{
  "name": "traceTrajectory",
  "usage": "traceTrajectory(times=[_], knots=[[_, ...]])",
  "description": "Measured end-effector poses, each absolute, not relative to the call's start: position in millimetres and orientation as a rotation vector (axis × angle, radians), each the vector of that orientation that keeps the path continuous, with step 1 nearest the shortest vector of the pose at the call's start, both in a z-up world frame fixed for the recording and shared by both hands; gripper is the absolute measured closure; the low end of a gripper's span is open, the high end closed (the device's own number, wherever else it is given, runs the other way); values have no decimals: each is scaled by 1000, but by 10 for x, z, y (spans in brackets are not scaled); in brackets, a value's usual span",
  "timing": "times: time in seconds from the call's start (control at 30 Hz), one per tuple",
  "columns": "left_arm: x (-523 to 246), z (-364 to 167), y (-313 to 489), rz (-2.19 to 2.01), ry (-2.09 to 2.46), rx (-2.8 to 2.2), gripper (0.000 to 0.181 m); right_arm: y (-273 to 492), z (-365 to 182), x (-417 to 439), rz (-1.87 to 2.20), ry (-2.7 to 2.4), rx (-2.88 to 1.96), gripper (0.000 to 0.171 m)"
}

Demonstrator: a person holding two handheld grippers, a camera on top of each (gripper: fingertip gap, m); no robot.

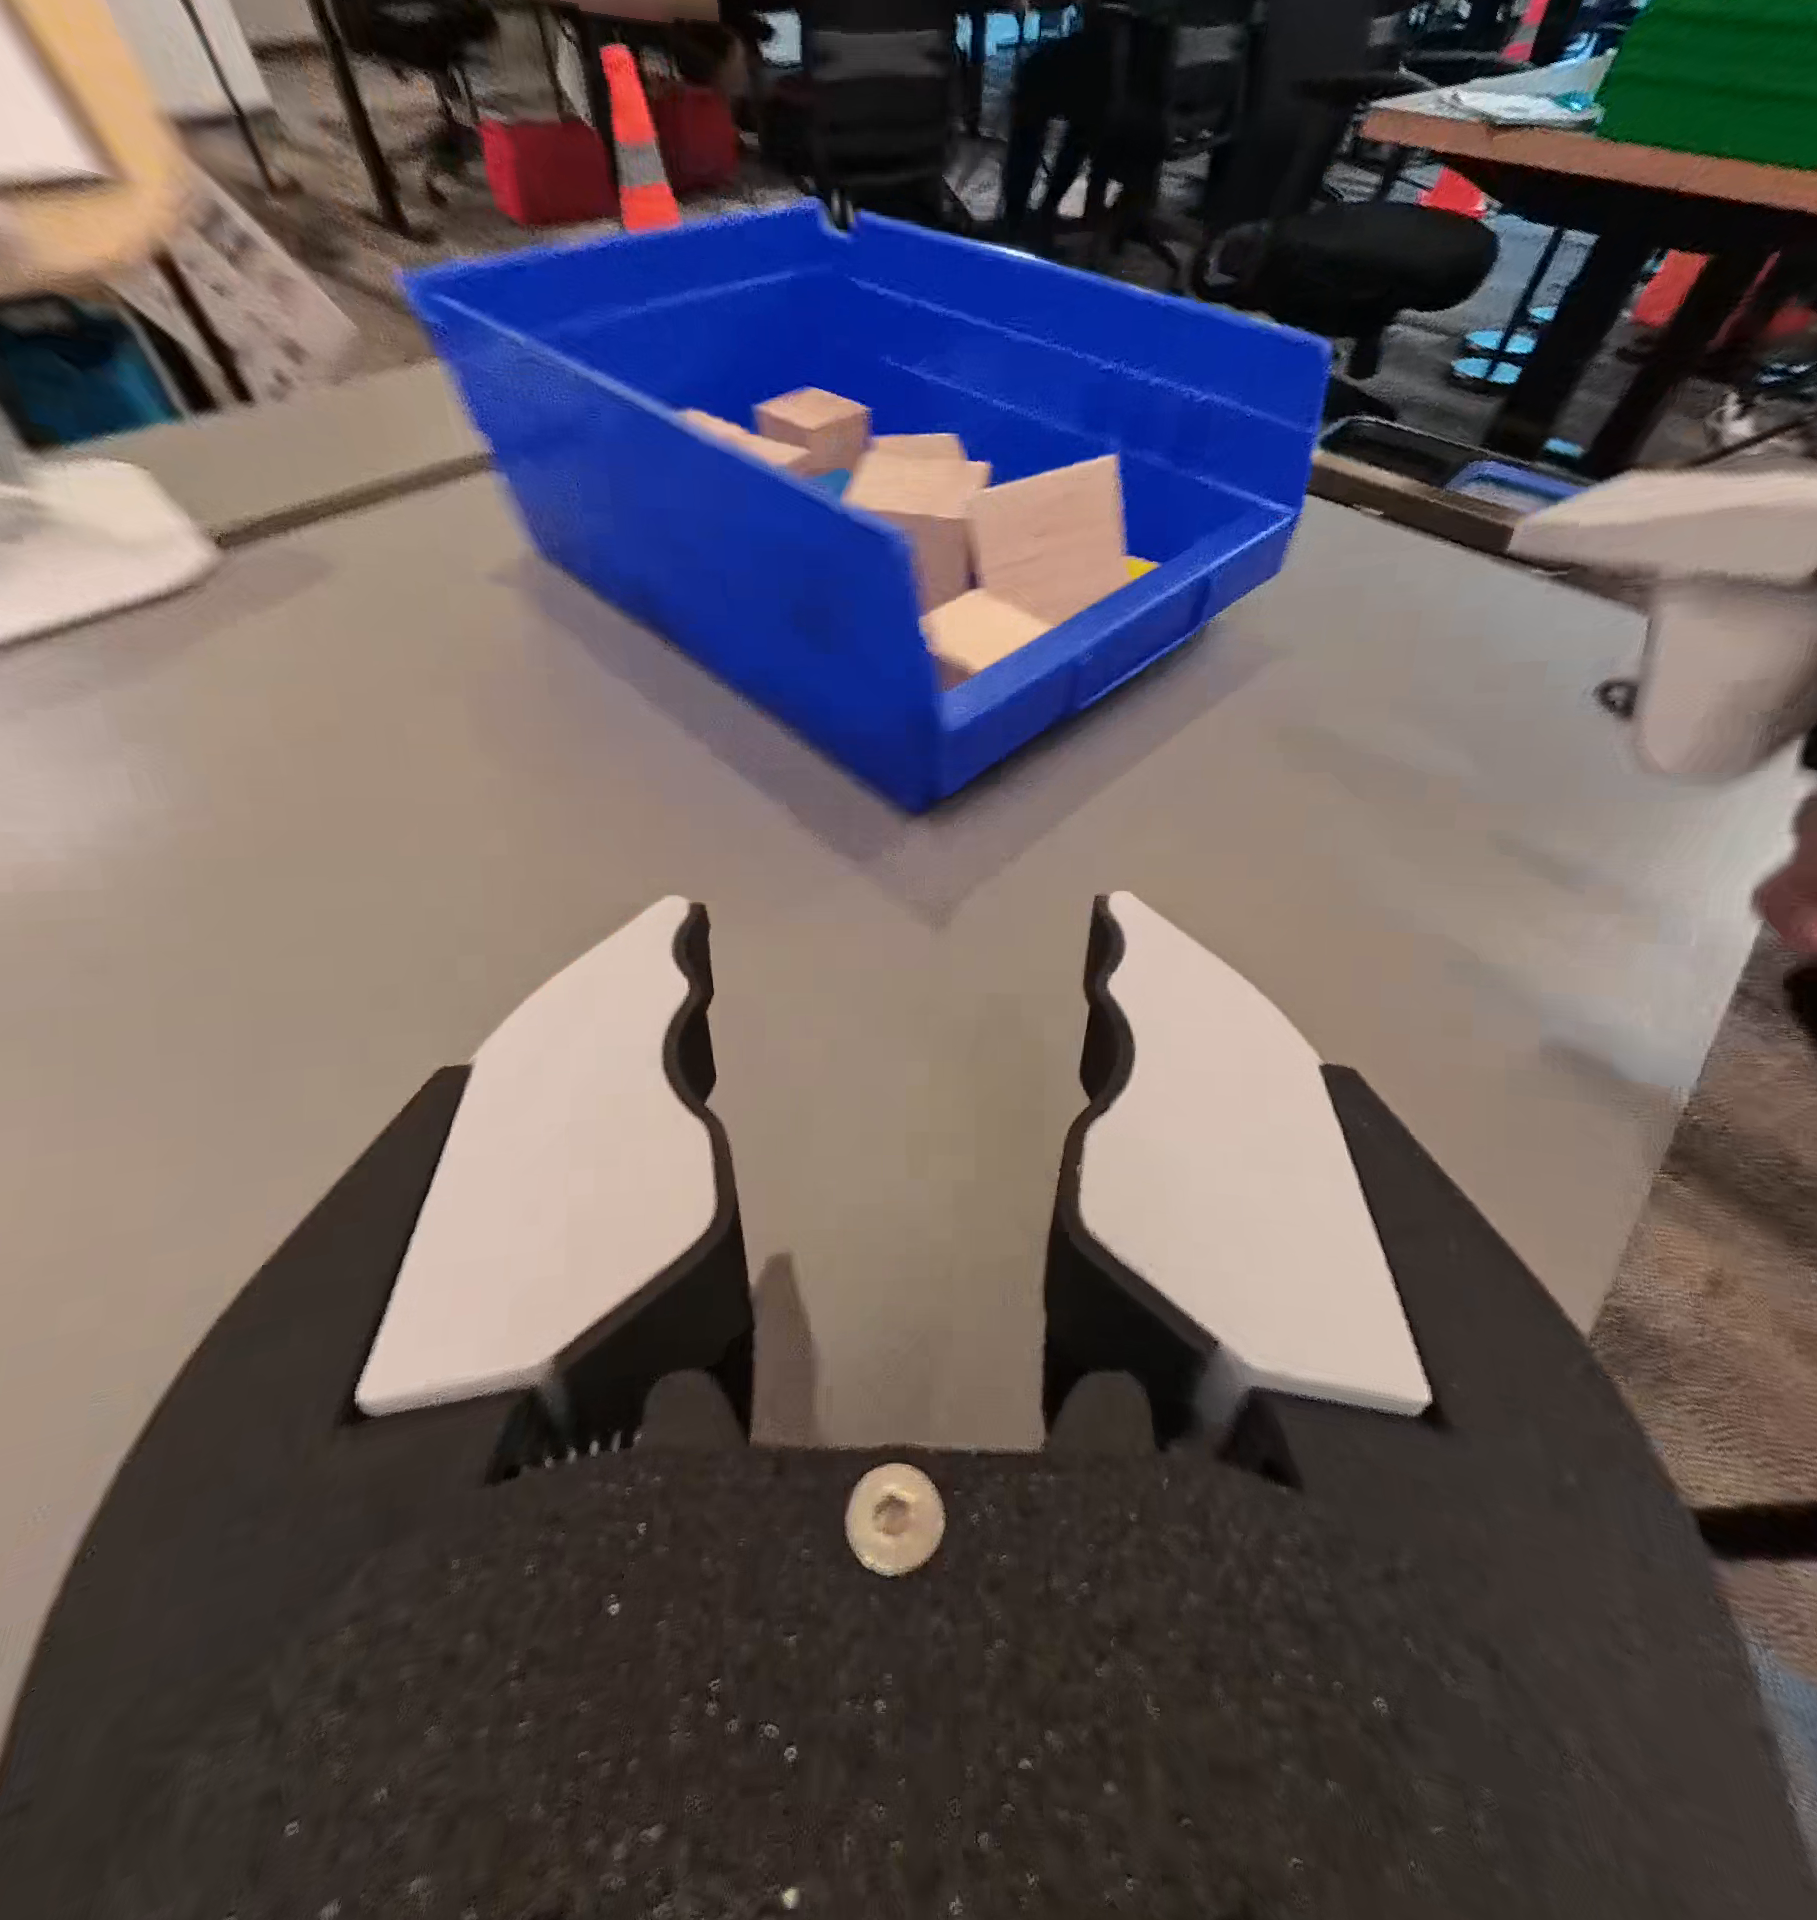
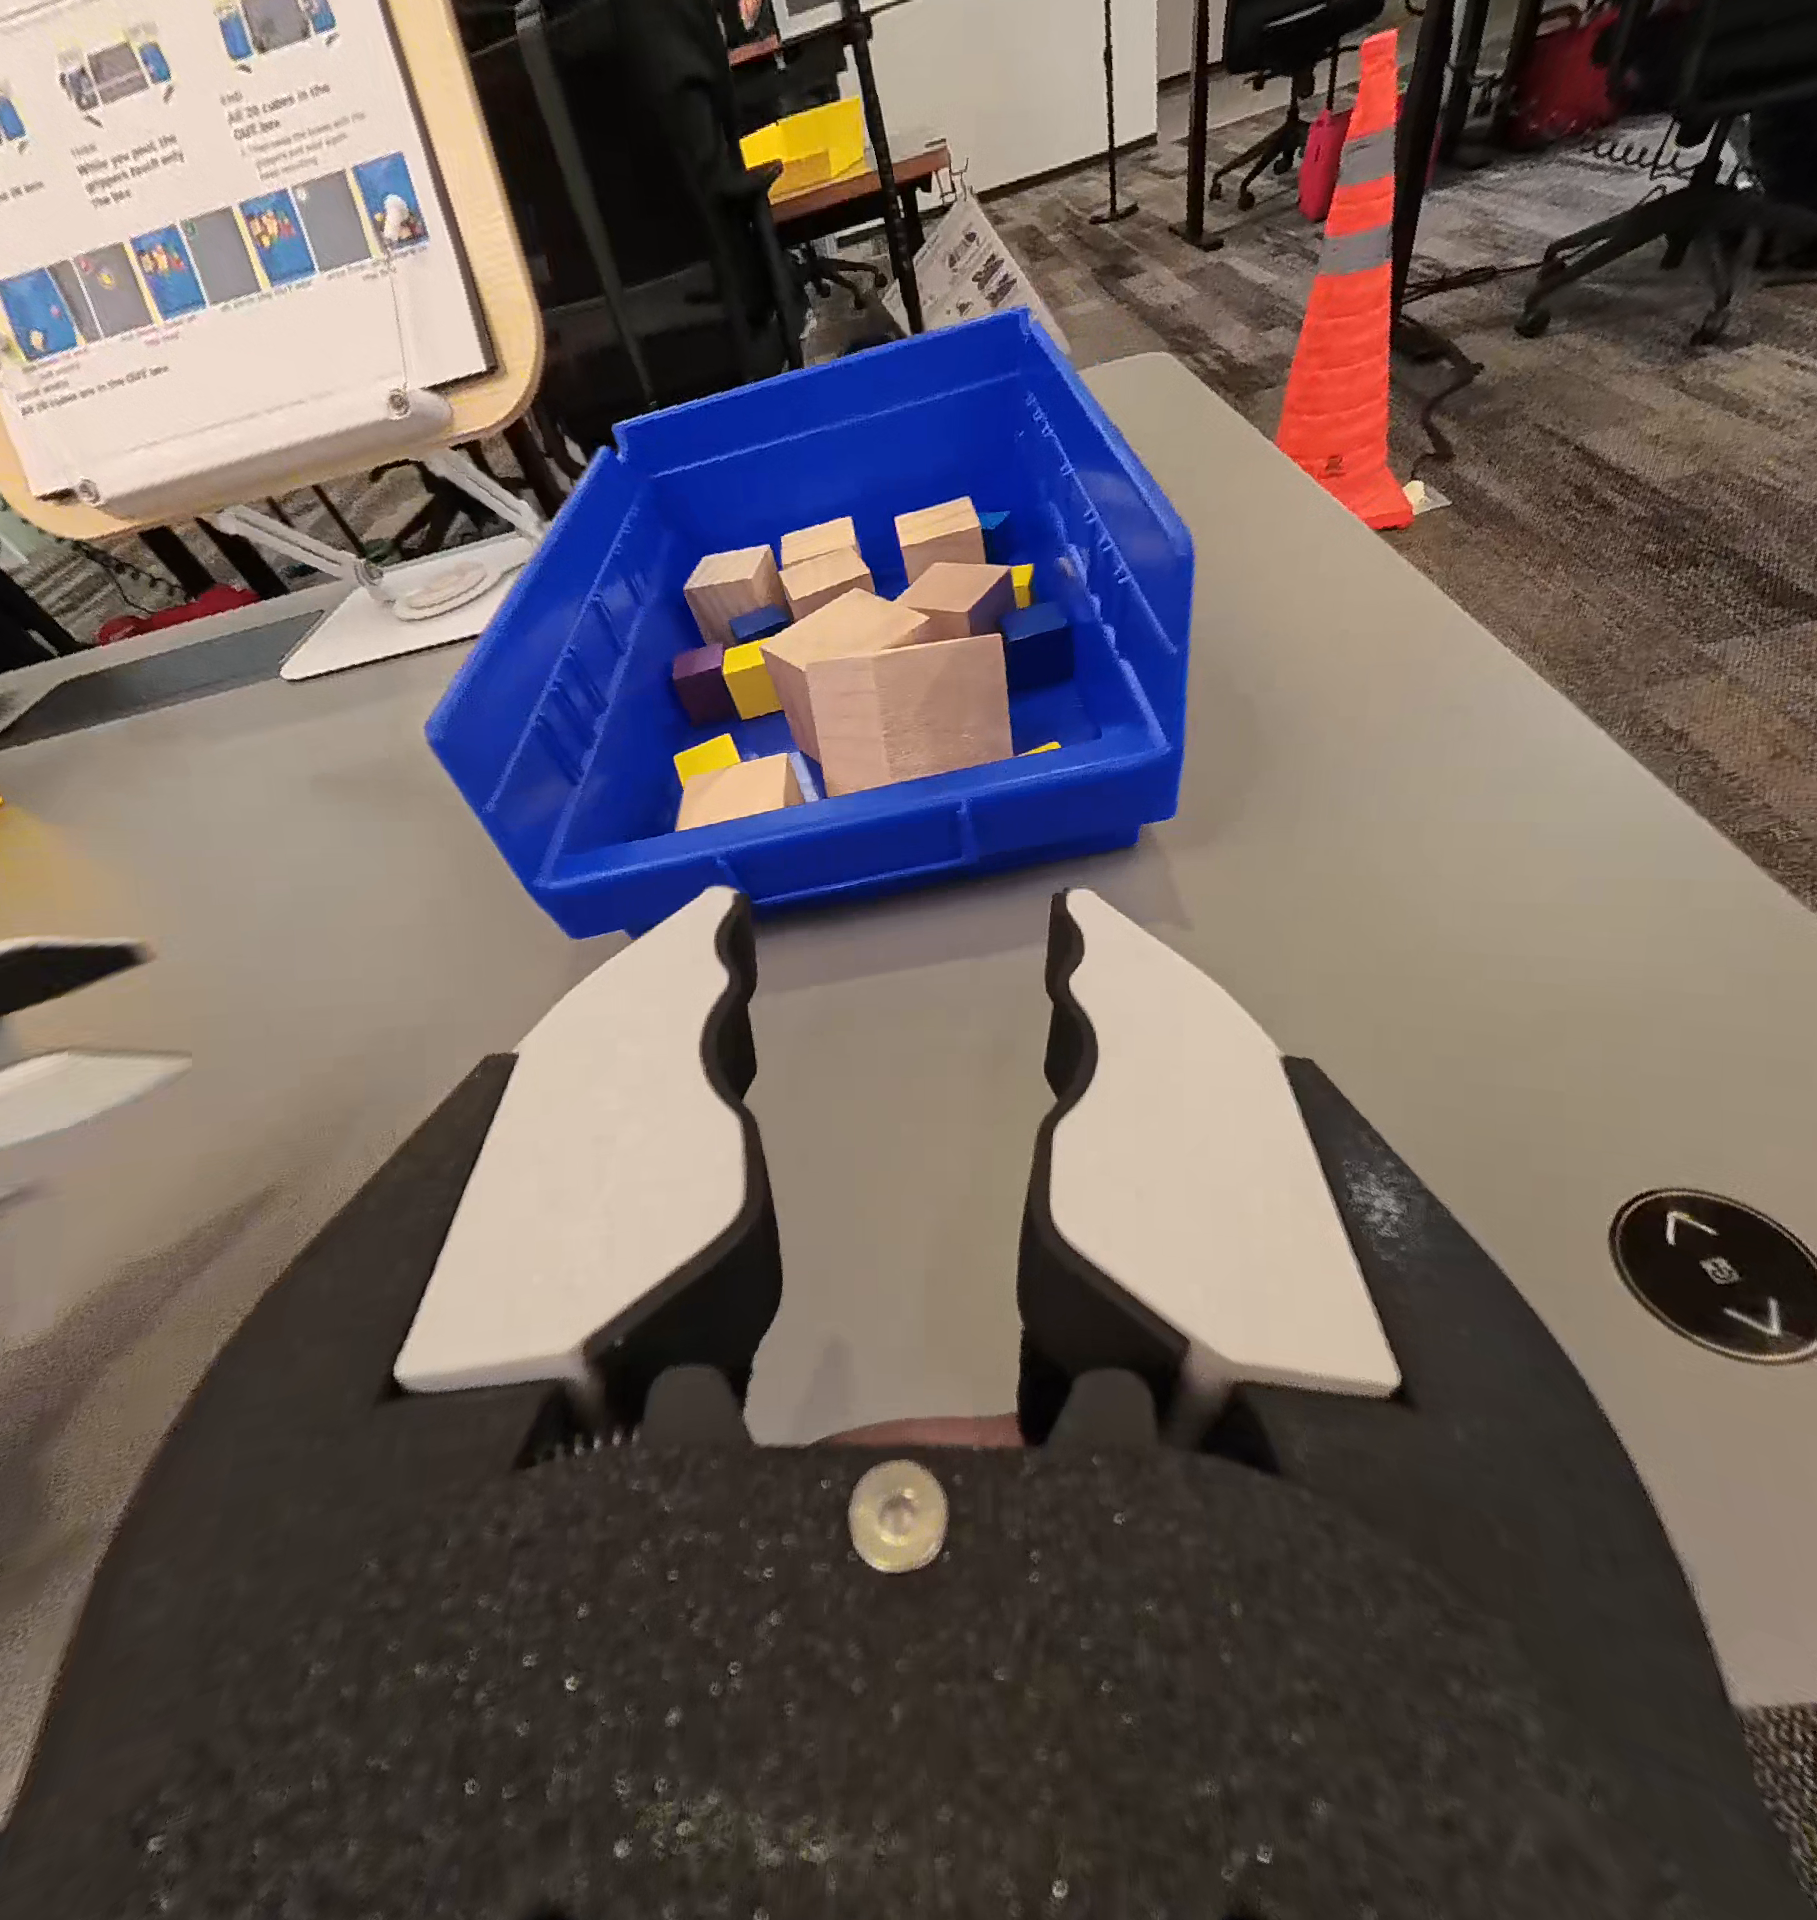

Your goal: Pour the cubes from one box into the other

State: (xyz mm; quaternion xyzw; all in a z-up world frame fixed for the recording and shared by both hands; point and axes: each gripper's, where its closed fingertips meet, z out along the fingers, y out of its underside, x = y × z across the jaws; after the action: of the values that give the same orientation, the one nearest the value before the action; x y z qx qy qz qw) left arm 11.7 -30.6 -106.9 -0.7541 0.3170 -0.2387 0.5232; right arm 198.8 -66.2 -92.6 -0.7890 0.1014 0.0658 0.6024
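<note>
Box of cubes just beyond right gripper

left gripper and right gripper hover, jaws apart, empty.

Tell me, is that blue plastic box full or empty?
Partly full. The blue plastic box sits upright on the grey table, holding a loose pile of wooden cubes and smaller coloured ones below its rim.
</note>
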Motion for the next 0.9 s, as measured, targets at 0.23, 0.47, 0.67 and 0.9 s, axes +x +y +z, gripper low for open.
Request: traceTrajectory(times=[0.23,0.47,0.67,0.9], knots=[[1072,-1243,247,-485,645,-1893,110,-641,-976,2170,184,281,-1833,118],[858,-1204,626,-466,453,-1907,167,-564,-1087,2160,196,268,-1889,116],[521,-1210,733,-321,397,-1937,175,-455,-1280,2059,129,209,-1989,107],[107,-1208,333,-360,373,-1953,177,-384,-1356,1993,39,233,-2015,106]])
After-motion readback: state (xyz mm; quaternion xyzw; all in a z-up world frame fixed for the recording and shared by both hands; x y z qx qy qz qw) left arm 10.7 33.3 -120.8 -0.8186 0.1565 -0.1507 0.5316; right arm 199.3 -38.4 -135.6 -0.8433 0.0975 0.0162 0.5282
